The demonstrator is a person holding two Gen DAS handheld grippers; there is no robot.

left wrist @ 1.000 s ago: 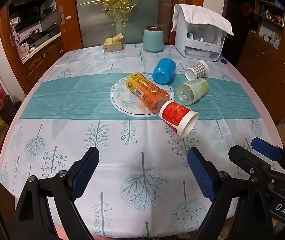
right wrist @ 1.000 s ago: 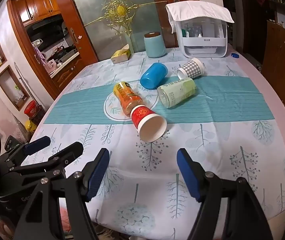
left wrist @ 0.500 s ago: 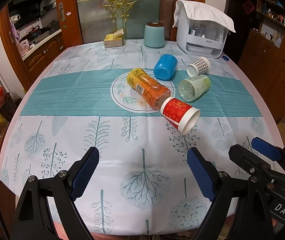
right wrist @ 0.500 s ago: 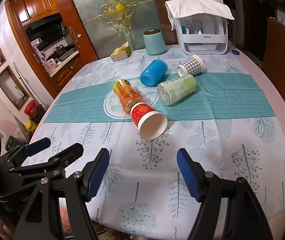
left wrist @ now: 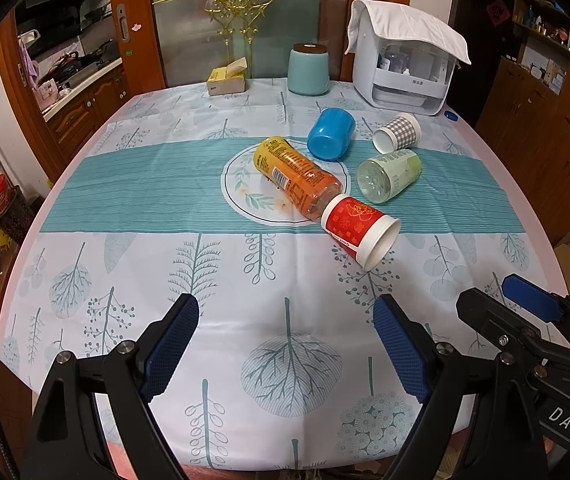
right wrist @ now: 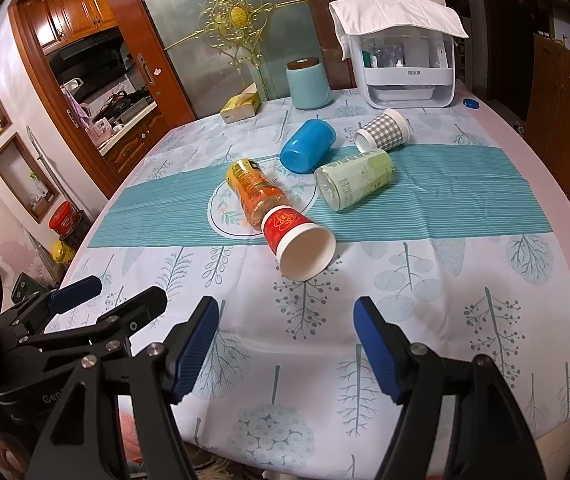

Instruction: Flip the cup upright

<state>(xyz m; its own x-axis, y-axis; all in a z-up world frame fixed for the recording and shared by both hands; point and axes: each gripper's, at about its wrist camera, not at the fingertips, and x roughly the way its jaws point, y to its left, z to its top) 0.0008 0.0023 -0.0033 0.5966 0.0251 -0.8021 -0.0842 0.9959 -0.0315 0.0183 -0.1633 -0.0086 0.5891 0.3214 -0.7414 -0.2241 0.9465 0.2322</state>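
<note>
Wood cabinets and a frosted glass door with a gold ornament stand behind my desk (left wrist: pixel 85 280), which wears a pale tree-print cloth with a teal band across its middle. From where I sit, the red paper cup (left wrist: pixel 359 230) lies on its side at the near edge of that band, its white mouth turned toward me and slightly right, its base touching the neck end of an orange bottle (left wrist: pixel 297 178) that also lies flat. Beyond them a blue cup (left wrist: pixel 331 138), a pale green bottle (left wrist: pixel 389 174) and a checked cup (left wrist: pixel 397 134) rest on their sides, close together. At the far edge stand a teal canister (left wrist: pixel 309 70), a yellow box (left wrist: pixel 227 80) and a white appliance (left wrist: pixel 405 76) draped with a cloth.

My left gripper (left wrist: pixel 285 328) hangs above the near cloth with its blue pads spread wide, empty. My right gripper (right wrist: pixel 285 328) sits just beside it, fingers equally parted, holding nothing, the red cup's mouth lying ahead between them.
</note>
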